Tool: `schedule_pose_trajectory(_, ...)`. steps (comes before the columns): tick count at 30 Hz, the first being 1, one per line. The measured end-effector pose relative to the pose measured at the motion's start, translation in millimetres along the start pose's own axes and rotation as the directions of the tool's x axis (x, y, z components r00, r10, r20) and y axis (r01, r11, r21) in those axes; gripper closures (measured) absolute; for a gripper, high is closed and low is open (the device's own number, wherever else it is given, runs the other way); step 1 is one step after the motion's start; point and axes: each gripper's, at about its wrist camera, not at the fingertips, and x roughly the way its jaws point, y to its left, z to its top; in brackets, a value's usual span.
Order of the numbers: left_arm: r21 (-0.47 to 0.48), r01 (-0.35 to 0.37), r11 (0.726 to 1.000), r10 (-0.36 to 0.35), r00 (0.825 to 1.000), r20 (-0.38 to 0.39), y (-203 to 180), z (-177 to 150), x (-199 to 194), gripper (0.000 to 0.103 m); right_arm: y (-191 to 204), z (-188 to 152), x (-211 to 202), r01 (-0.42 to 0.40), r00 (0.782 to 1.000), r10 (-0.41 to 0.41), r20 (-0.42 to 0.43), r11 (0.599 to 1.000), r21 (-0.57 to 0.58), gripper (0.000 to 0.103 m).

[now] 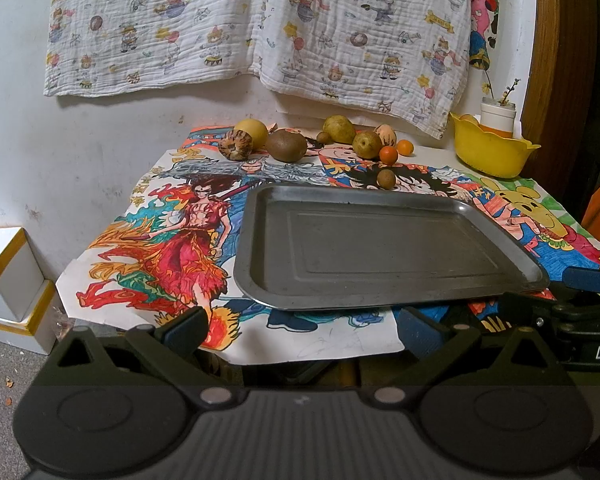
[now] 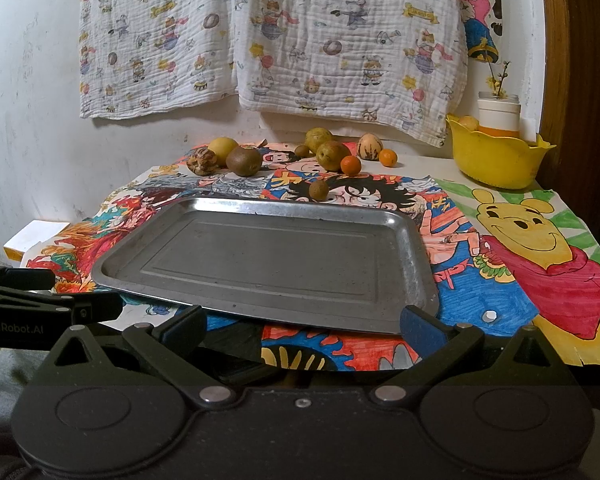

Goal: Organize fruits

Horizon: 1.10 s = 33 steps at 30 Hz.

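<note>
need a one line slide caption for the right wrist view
Open right hand-held gripper at the near edge of a bare metal tray, loose fruit behind it and a yellow bowl far right.

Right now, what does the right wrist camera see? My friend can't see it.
An empty metal tray sits on colourful cartoon drawings, just beyond the open right gripper. Behind it lie loose fruits, including a kiwi and two small oranges, beside a yellow bowl.

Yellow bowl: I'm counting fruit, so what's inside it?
Above the yellow bowl rim, one pale round fruit shows at its left. The wall hides everything lower inside it.
</note>
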Motion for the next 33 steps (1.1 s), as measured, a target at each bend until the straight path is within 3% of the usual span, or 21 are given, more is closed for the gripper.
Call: schedule_pose_trajectory(33, 0.003, 0.005, 1.0, -0.005, 1.0, -0.001, -1.6, -3.9, 4.8, 0.001, -2.7, 4.1, 1.6, -0.003, 1.0, 0.003, -0.003, 1.0, 0.0, 0.001)
